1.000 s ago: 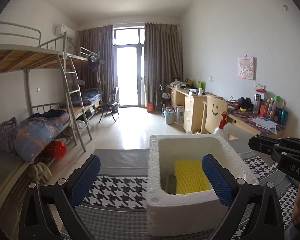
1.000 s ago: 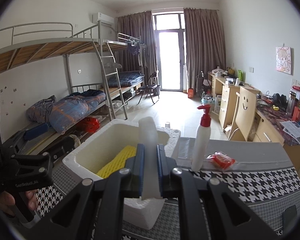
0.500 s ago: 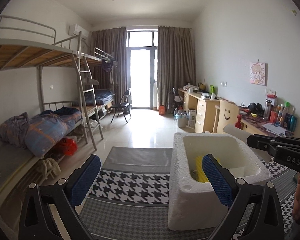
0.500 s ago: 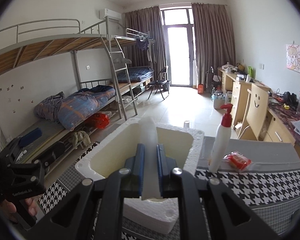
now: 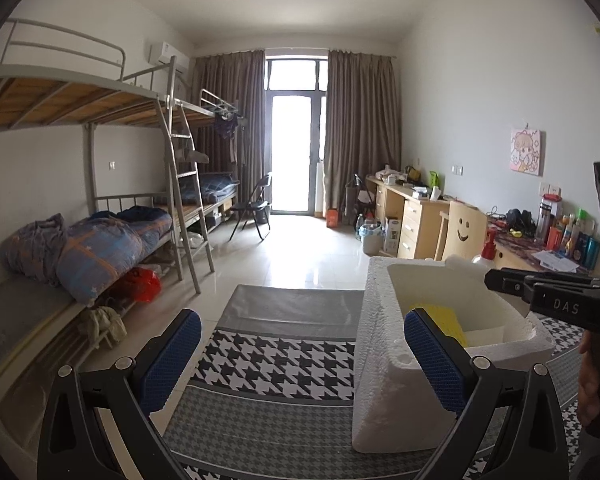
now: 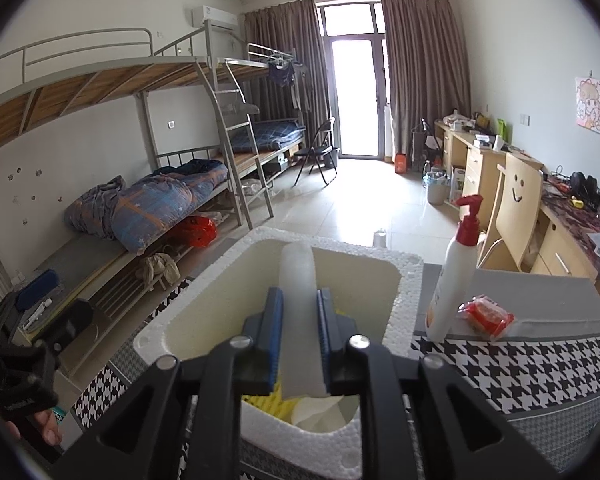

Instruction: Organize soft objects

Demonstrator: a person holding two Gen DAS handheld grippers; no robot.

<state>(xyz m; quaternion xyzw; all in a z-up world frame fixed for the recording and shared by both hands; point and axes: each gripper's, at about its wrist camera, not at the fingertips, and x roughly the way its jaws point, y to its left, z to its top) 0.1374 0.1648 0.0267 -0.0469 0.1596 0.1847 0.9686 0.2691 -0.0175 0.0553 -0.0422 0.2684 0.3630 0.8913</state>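
A white styrofoam box stands on the houndstooth-cloth table. Yellow foam netting and something white lie inside it. My right gripper is shut on a white foam strip and holds it upright above the box opening. In the left wrist view the right gripper's black body reaches over the box's right rim. My left gripper is open and empty, left of the box, its right pad overlapping the box's near corner in the view.
A white pump bottle with red cap and a red packet stand on the table right of the box. Bunk beds line the left wall. Desks and a smiley-face chair line the right wall.
My right gripper has carried the foam strip forward over the box. My left gripper has swung left, so the box sits further right in its view.
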